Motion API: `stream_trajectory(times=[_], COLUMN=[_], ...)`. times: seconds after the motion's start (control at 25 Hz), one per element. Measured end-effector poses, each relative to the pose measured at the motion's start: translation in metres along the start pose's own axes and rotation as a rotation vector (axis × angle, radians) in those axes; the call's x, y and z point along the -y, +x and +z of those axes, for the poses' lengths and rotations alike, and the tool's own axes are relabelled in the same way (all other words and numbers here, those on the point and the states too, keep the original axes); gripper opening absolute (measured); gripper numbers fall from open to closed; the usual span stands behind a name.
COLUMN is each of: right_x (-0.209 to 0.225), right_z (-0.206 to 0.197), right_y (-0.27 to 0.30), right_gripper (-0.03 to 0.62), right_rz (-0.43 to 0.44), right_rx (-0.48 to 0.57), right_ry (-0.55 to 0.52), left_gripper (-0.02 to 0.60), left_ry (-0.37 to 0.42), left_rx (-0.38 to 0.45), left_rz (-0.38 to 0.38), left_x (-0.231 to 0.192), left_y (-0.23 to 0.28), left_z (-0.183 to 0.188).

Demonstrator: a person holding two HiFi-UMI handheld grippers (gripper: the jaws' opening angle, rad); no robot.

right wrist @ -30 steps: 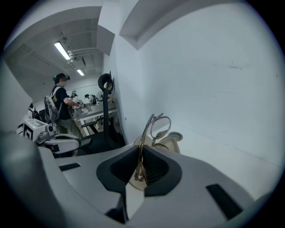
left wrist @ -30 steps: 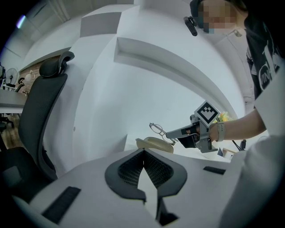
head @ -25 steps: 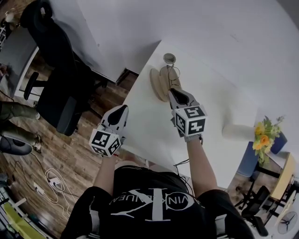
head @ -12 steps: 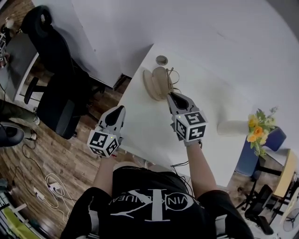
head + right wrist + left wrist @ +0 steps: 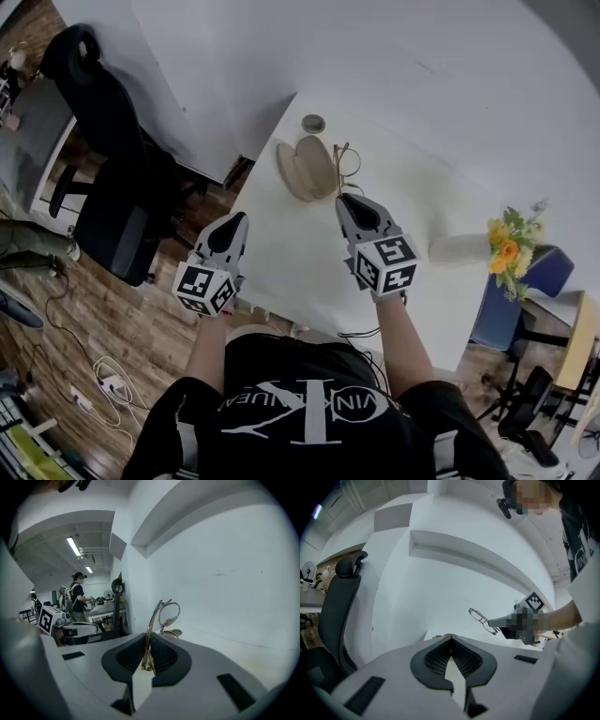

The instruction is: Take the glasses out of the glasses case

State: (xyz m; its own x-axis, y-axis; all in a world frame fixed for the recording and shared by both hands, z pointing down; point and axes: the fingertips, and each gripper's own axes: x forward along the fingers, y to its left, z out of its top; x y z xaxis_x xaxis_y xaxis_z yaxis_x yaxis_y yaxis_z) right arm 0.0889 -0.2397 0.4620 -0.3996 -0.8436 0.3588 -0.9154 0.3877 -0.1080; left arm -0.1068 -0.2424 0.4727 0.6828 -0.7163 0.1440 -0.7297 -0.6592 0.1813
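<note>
My right gripper (image 5: pixel 345 199) is shut on a pair of thin metal-framed glasses (image 5: pixel 345 167), pinching one folded temple. In the right gripper view the glasses (image 5: pixel 168 613) stand up out of the closed jaws (image 5: pixel 148 637), with a round lens showing. They hang just right of the open beige glasses case (image 5: pixel 302 169), which lies on the white table (image 5: pixel 309 267). My left gripper (image 5: pixel 239 221) is shut and empty at the table's left edge, away from the case. The left gripper view shows its jaws (image 5: pixel 451 638) closed, and the glasses (image 5: pixel 480 617) held in the air.
A small round object (image 5: pixel 313 123) lies on the table beyond the case. A white vase (image 5: pixel 457 248) with yellow flowers (image 5: pixel 511 251) stands at the right. A black office chair (image 5: pixel 112 159) is on the wooden floor to the left. A person (image 5: pixel 77 597) stands in the background.
My right gripper has drawn back and up from the case with the glasses in it. The left gripper has risen a little, still shut.
</note>
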Motion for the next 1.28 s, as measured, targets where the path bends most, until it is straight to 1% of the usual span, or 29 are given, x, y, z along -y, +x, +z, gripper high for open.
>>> stream_trajectory(times=[0.4, 0.92, 1.28], right_x=[-0.001, 0.002, 0.002], right_z=[0.013, 0.016, 0.023], right_y=[-0.030, -0.060, -0.073], right_gripper=[0.044, 0.044, 0.044], right_rz=[0.002, -0.035, -0.057], right_rx=[0.069, 0.123, 0.162], right_ry=[-0.002, 0.004, -0.006], left_gripper=[0.015, 0.015, 0.015], left_ry=[0.032, 0.056, 0.070], left_rx=[0.027, 0.045, 0.066], left_rz=[-0.004, -0.026, -0.023], left_x=[0.006, 0.014, 0.013], left_y=[-0.001, -0.001, -0.004], left_z=[0.020, 0.033, 0.043])
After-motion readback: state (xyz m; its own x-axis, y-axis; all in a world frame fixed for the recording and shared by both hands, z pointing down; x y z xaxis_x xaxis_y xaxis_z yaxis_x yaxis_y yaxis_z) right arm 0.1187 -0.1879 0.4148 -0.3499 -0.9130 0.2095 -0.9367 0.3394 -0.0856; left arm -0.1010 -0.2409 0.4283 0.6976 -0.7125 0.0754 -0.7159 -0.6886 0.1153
